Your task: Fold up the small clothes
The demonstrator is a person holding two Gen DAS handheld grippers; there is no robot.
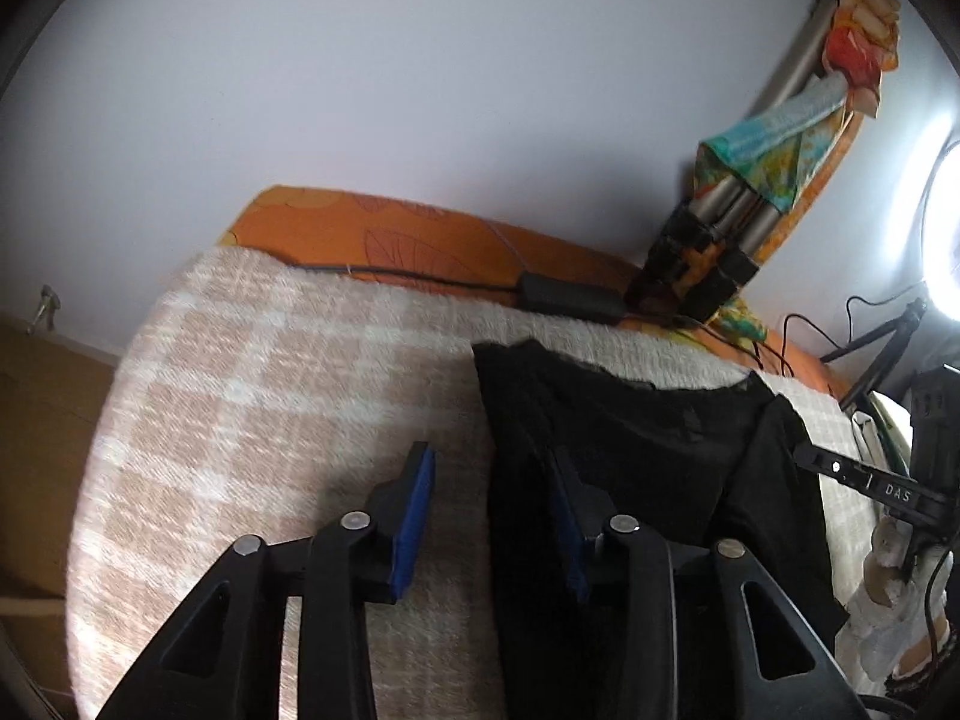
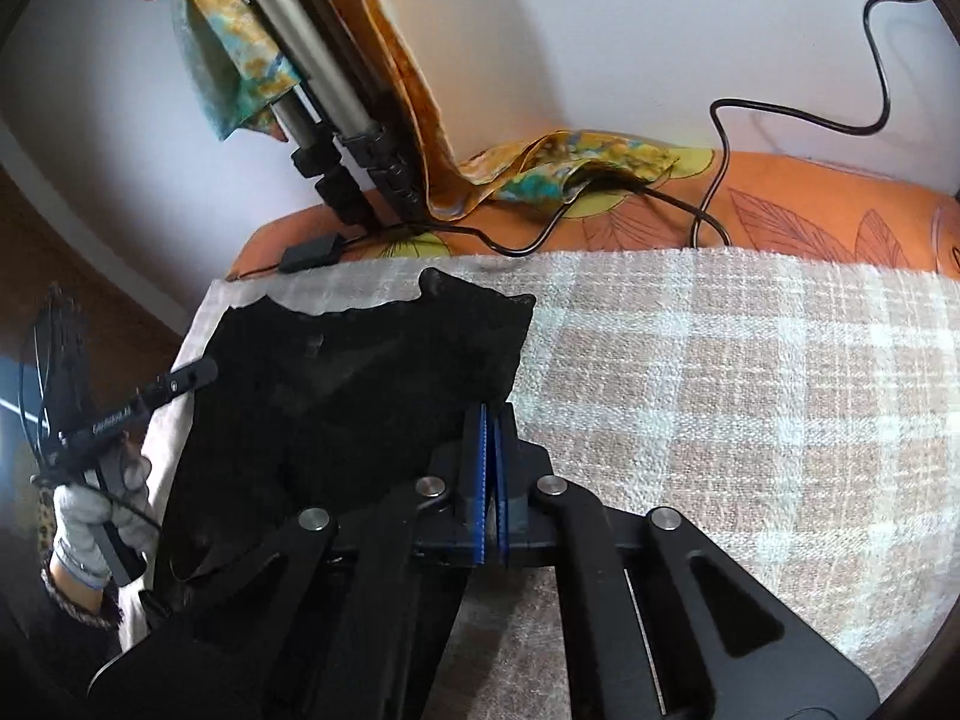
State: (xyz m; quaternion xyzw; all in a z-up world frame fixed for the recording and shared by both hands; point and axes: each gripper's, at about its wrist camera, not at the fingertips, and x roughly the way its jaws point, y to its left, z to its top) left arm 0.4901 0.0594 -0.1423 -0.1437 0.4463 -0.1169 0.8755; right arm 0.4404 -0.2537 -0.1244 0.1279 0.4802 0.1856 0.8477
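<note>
A small black garment (image 1: 630,450) lies spread on a beige checked blanket (image 1: 270,390). In the left wrist view my left gripper (image 1: 489,456) stands open astride the garment's left edge. One blue pad (image 1: 414,510) is over bare blanket, the other is against the dark cloth, and neither presses on it. In the right wrist view my right gripper (image 2: 492,414) is shut, its blue pads together on the right corner of the black garment (image 2: 360,372). The left gripper (image 2: 186,378), held by a gloved hand (image 2: 84,528), reaches the garment's far side.
A tripod (image 2: 324,90) draped with a colourful scarf (image 2: 234,48) stands at the back on an orange leaf-print sheet (image 2: 810,210). A black adapter (image 1: 570,297) and cables (image 2: 720,138) lie by the blanket's far edge. A ring light (image 1: 942,228) glows at the right. The blanket's left edge drops to a brown floor (image 1: 48,420).
</note>
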